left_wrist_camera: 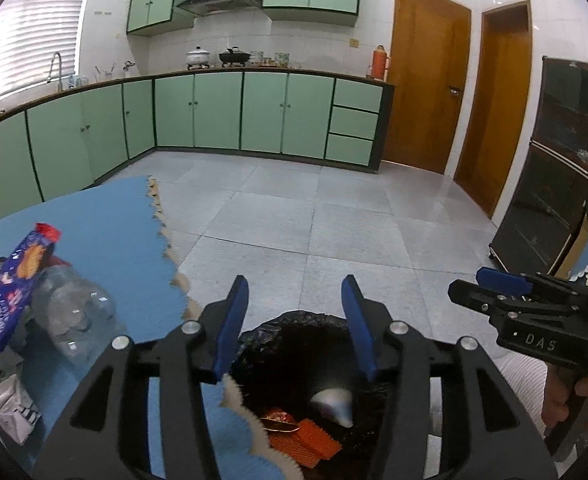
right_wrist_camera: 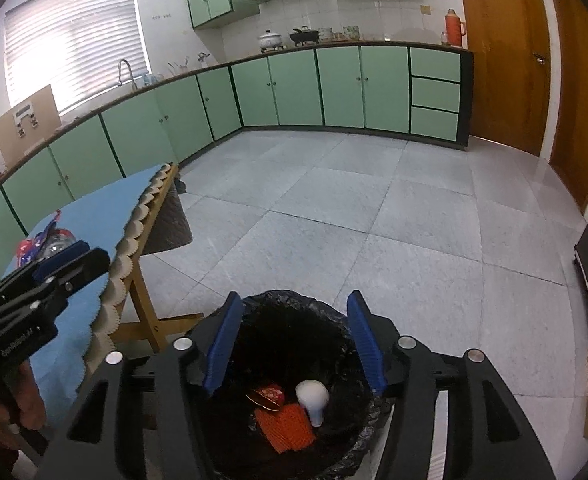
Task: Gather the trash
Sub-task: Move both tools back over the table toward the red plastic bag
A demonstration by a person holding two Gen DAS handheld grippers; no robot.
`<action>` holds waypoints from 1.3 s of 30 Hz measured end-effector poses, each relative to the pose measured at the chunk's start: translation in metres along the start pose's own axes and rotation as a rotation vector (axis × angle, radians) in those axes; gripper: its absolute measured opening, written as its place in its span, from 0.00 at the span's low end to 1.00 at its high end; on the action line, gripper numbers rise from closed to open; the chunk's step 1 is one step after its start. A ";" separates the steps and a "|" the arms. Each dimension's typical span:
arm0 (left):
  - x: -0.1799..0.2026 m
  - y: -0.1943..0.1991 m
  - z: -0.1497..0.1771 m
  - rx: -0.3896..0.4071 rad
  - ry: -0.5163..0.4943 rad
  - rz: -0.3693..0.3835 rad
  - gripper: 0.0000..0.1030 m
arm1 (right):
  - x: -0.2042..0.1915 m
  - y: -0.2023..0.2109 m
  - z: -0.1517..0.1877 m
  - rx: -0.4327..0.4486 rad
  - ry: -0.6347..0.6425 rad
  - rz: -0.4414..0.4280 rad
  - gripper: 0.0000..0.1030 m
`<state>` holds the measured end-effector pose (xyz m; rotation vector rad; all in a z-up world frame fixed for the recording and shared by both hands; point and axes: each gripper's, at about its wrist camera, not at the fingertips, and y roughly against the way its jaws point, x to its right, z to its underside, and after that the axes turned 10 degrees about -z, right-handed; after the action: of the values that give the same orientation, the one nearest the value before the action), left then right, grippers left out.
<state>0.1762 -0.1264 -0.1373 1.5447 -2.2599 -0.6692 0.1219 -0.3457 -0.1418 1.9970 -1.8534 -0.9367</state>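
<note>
A bin lined with a black bag [left_wrist_camera: 294, 322] [right_wrist_camera: 336, 320] stands on the floor beside the table. In it lie a white bulb-shaped item [right_wrist_camera: 313, 396] [left_wrist_camera: 334, 400], an orange ridged piece [right_wrist_camera: 286, 426] [left_wrist_camera: 314, 438] and a red wrapper [right_wrist_camera: 270, 394]. My left gripper [left_wrist_camera: 295, 284] [right_wrist_camera: 79, 255] hangs open above the bin, nothing between its blue pads. My right gripper [right_wrist_camera: 294, 300] [left_wrist_camera: 478, 286] is also open and empty over the bin. On the blue tablecloth [left_wrist_camera: 114, 232] sit a blue snack wrapper [left_wrist_camera: 10, 280], a clear plastic bottle [left_wrist_camera: 70, 308] and crumpled paper packaging [left_wrist_camera: 6, 400].
The table's wooden leg [right_wrist_camera: 142, 312] stands just left of the bin. Green kitchen cabinets [left_wrist_camera: 214, 112] run along the far wall, wooden doors [left_wrist_camera: 426, 76] at the right. A dark glass-fronted cabinet [left_wrist_camera: 554, 160] stands at the right. Grey tiled floor [right_wrist_camera: 374, 220] stretches ahead.
</note>
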 end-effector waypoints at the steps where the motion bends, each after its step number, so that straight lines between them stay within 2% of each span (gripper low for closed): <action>1: -0.002 0.005 0.000 0.003 0.006 -0.006 0.51 | -0.002 0.001 -0.001 0.004 0.003 -0.004 0.55; 6: -0.033 0.035 -0.001 0.044 0.048 -0.083 0.65 | -0.024 0.006 -0.009 0.036 0.029 -0.031 0.74; 12: -0.083 0.074 -0.005 0.083 0.102 -0.225 0.73 | -0.067 0.009 -0.016 0.072 0.069 -0.079 0.88; 17: -0.126 0.109 0.007 0.090 0.129 -0.363 0.75 | -0.107 0.003 -0.018 0.071 0.121 -0.148 0.88; 24: -0.181 0.144 0.046 0.021 0.174 -0.514 0.76 | -0.177 -0.003 -0.005 0.103 0.194 -0.259 0.88; 31: -0.212 0.159 0.084 -0.041 0.243 -0.552 0.76 | -0.233 0.001 0.008 0.137 0.279 -0.329 0.88; 39: -0.229 0.149 0.105 -0.101 0.312 -0.497 0.73 | -0.246 -0.011 0.026 0.111 0.301 -0.317 0.87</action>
<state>0.0890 0.1529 -0.1442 2.0170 -1.6042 -0.6004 0.1199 -0.1016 -0.1001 2.3939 -1.4847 -0.5718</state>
